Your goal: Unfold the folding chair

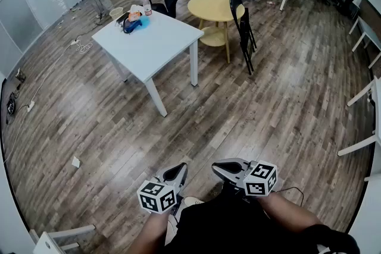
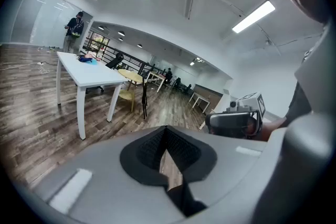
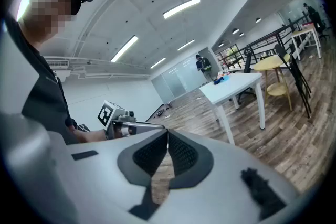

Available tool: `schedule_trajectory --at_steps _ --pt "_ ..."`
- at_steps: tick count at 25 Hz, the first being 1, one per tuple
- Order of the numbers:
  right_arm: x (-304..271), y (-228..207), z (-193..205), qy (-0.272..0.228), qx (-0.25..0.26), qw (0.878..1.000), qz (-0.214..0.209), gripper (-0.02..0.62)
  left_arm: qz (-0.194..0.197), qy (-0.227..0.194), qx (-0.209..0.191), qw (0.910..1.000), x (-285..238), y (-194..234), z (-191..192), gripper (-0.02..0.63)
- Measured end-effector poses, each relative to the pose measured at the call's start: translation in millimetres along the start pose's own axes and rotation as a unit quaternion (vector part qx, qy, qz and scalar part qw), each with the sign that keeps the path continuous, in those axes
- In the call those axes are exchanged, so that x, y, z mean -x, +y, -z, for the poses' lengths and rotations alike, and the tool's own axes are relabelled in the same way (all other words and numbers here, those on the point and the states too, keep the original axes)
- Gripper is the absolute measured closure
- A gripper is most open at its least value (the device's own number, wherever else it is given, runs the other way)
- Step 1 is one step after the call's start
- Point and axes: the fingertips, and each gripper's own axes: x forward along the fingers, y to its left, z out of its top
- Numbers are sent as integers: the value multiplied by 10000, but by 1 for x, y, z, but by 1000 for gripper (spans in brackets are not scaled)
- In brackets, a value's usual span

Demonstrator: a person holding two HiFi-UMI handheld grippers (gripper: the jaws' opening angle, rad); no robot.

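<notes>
Well, L gripper [image 1: 178,170] & R gripper [image 1: 221,168] jaws together, empty — folding chair [image 1: 241,24] folded by yellow table [image 1: 208,7].

— What's on the white desk [image 1: 161,44]?
— A bottle [image 1: 146,6] and a blue bundle [image 1: 132,25], bunched at its far corner.
— And the wood floor [image 1: 250,116]?
— Loose cables [image 1: 83,44] near its left edge.
</notes>
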Motion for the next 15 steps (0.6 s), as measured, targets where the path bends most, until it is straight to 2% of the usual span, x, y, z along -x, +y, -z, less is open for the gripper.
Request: schedule_trajectory --at_steps 3,9,15 --pt "12 -20 -8 -41 -2 9998 185 589 56 34 -8 10000 -18 -8 -7 598" --pt "39 -76 -31 -336 -275 9956 834 589 -64 204 -265 9994 -45 -16 -23 598" --pt "61 -128 -56 -410 -353 9933 1021 589 -209 242 -268 9991 -86 -18 -44 598"
